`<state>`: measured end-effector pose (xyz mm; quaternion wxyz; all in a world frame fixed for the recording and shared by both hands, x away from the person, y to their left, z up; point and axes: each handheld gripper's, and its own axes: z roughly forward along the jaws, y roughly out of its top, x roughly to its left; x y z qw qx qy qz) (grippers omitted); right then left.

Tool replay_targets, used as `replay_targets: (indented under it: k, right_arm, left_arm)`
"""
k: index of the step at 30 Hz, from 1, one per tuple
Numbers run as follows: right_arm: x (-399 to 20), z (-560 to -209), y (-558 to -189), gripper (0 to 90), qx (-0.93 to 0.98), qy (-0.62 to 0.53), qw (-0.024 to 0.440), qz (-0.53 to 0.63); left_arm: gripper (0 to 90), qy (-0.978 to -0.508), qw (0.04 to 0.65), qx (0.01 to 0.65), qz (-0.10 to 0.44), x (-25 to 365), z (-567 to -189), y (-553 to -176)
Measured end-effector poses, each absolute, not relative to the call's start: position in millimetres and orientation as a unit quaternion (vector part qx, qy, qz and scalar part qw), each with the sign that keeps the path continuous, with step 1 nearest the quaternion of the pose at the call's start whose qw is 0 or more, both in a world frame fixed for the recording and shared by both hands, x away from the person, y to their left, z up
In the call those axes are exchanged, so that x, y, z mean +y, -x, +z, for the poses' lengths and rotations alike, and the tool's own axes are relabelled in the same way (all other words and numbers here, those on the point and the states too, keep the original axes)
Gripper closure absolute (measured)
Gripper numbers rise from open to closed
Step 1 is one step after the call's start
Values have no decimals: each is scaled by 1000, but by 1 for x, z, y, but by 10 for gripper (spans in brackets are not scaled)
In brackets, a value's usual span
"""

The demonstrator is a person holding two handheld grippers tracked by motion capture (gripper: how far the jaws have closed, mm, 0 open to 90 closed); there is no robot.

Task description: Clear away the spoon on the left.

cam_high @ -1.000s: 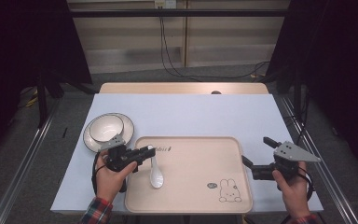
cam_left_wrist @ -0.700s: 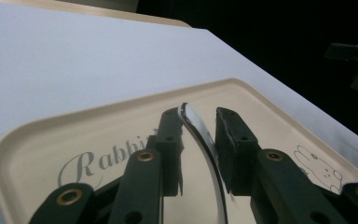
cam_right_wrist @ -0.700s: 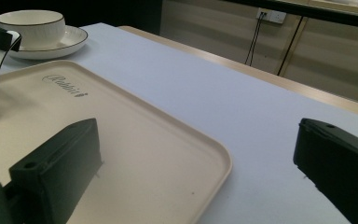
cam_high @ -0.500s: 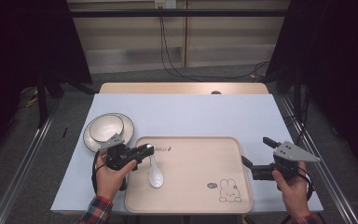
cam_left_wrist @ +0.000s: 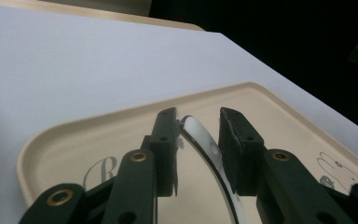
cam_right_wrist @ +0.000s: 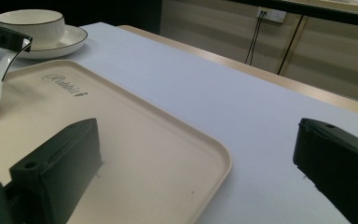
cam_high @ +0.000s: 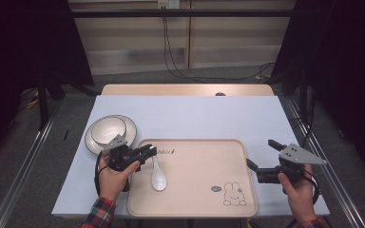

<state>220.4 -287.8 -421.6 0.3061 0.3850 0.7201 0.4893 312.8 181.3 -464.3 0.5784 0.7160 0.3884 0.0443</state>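
1. A beige tray point(cam_high: 199, 175) lies on the white table point(cam_high: 190, 114), along its near edge, with a rabbit drawing point(cam_high: 234, 194) at the tray's near right corner and script lettering point(cam_high: 165, 152) along its far left edge.
2. A white spoon point(cam_high: 158, 175) lies at the tray's left edge, its bowl toward the near side and its handle rising toward the far left corner.
3. The left gripper point(cam_high: 148, 153) reaches over the tray's far left corner. In the left gripper view its jaws stand narrow on either side of the spoon handle point(cam_left_wrist: 205, 144); one jaw touches the handle tip, the other is just beside it with a slim gap.
4. The left hand point(cam_high: 114, 173) holds that gripper at the tray's left edge.
5. A white bowl point(cam_high: 105, 130) with a dark rim sits on a matching plate point(cam_high: 128, 128), near the table's left edge, just beyond the tray's far left corner.
6. The right gripper point(cam_high: 262, 155), held by the right hand point(cam_high: 297, 187), sits just off the tray's right edge. Its jaws are wide apart and hold nothing; in the right gripper view one is over the tray, the other over the table.
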Motion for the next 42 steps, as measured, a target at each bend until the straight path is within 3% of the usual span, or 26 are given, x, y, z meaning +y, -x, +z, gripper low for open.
replay_targets:
  k: [20, 42]
  right_arm:
    - [-289, -423, -218, 4, 722, -387, 304, 486]
    - [-290, -426, -220, 6, 727, -385, 298, 484]
  left_arm:
    - [623, -709, 573, 407, 66, 180, -469, -318]
    - [308, -716, 563, 385, 147, 191, -453, -314]
